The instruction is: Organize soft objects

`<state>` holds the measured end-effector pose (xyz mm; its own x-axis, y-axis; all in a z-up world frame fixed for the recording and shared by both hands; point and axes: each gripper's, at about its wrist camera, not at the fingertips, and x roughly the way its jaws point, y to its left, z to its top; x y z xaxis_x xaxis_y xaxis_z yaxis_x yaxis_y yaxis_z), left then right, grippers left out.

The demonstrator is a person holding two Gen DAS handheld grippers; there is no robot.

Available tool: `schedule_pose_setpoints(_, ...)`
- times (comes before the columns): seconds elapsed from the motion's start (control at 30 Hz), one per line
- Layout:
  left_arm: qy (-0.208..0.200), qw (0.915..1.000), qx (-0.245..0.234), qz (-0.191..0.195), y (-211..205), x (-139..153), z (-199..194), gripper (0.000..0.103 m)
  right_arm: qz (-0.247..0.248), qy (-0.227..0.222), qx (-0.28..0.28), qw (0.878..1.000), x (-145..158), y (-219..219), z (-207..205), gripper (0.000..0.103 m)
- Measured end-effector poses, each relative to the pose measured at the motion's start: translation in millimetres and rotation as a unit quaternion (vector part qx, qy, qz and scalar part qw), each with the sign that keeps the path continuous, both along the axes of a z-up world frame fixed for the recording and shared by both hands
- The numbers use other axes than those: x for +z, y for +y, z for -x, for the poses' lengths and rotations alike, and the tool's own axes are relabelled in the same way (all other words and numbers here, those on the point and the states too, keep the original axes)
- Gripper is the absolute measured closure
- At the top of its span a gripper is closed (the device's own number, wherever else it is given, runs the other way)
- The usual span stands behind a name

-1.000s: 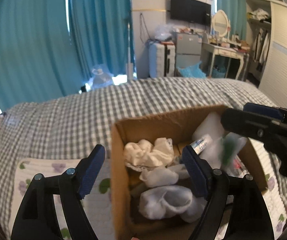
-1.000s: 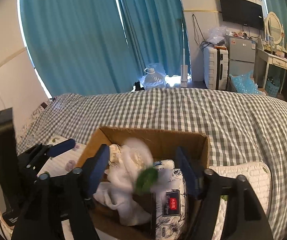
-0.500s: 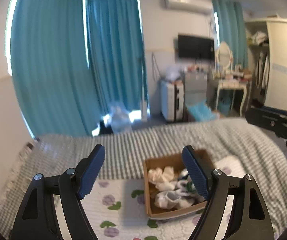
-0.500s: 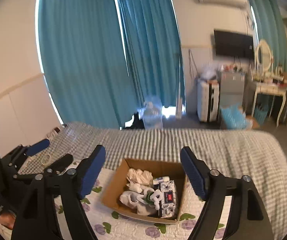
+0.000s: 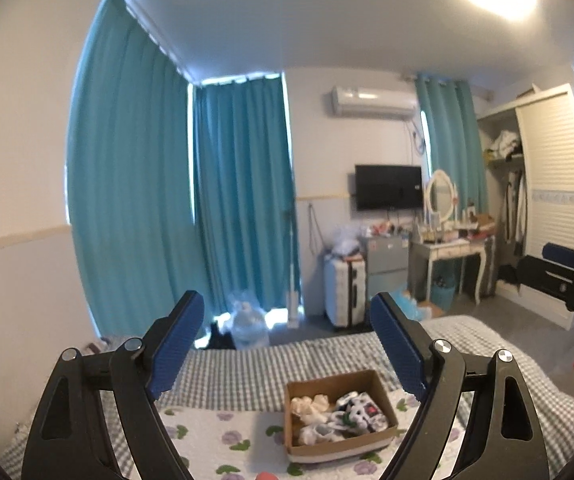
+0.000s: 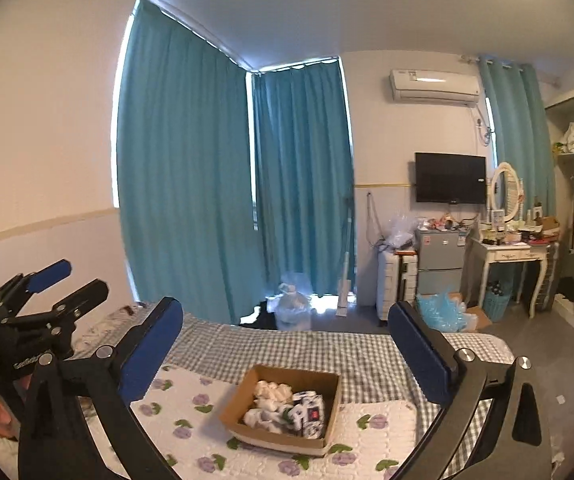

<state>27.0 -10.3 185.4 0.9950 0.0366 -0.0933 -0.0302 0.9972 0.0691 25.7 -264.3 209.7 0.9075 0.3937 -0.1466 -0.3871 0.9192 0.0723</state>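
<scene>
A brown cardboard box (image 5: 383, 396) sits on a white floral quilt (image 5: 207, 436) on the bed. It holds white and cream socks (image 5: 311, 404) and a black-and-white patterned pack (image 5: 361, 410). The box also shows in the right wrist view (image 6: 327, 416), with the socks (image 6: 267, 394) inside. My left gripper (image 5: 287, 328) is open and empty, high above and well back from the box. My right gripper (image 6: 287, 332) is open and empty too, equally far back. Each gripper shows at the edge of the other's view: the right (image 5: 567, 276), the left (image 6: 51, 292).
The bed has a grey checked cover (image 6: 327, 348). Beyond it are teal curtains (image 6: 207, 180), a water jug (image 6: 293, 308), a white suitcase (image 5: 345, 292), a small grey fridge (image 6: 441, 256), a dressing table (image 6: 515, 256) and a wardrobe (image 5: 547, 200).
Both grippers have pulled up and far back from the box, where they hovered a second ago. The soft green-and-white item that was between the right fingers now lies in the box.
</scene>
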Motion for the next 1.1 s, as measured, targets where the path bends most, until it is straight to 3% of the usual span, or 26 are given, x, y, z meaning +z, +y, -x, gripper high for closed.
schedule_pose_setpoints(0.23,-0.024,0.9997,-0.001,0.005,-8,-23,18,0.016,-0.004,-0.024,-0.004,1.0,-25,-13,34,0.0)
schedule_pose_setpoints(0.47,-0.012,0.9999,0.002,0.011,-8,-78,3,0.016,0.02,-0.017,-0.018,0.999,-87,-3,13,0.0)
schedule_pose_setpoints(0.67,0.042,0.9978,0.004,0.052,5,-143,-33,0.017,-0.005,0.034,-0.023,0.999,-151,-4,-33,0.0)
schedule_pose_setpoints(0.8,0.08,0.9955,0.014,0.048,5,-174,-47,0.016,-0.001,0.065,-0.029,0.997,-185,0,-57,0.0)
schedule_pose_setpoints(1.1,0.104,0.9935,0.005,0.044,0,-193,-56,0.017,0.01,0.084,-0.029,0.996,-204,6,-75,0.0)
